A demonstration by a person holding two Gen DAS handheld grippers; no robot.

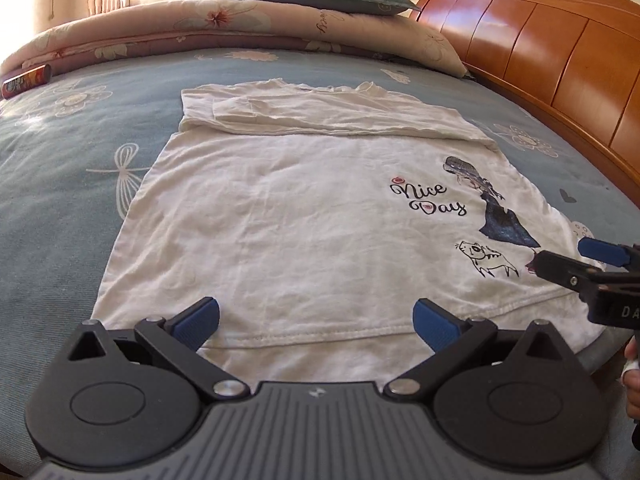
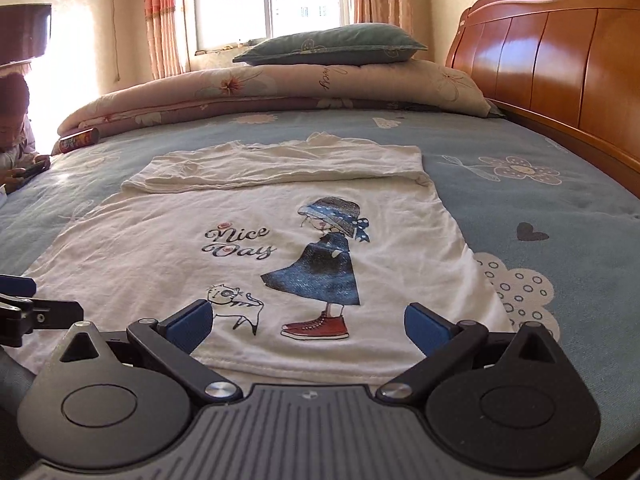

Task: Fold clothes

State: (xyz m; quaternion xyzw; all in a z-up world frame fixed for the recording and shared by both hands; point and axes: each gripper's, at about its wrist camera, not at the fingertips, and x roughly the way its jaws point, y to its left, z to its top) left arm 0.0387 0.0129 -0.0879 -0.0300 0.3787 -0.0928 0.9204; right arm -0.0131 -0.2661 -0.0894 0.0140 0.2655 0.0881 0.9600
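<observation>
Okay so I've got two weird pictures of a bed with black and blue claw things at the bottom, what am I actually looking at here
These are two hand-held grippers, one in each of a person's hands, each with a wide-angle camera looking forward along its two blue-padded fingers. One picture is from the left gripper, the other from the right gripper; each also catches the other at its edge. On the blue flowered bedsheet lies a white T-shirt printed with "Nice Day", a girl and a cat; its far end is already folded over. Both grippers are open, poised at the near hem, holding nothing. Behind are a rolled quilt, a green pillow and a snack can. A wooden headboard stands on the right.
</observation>
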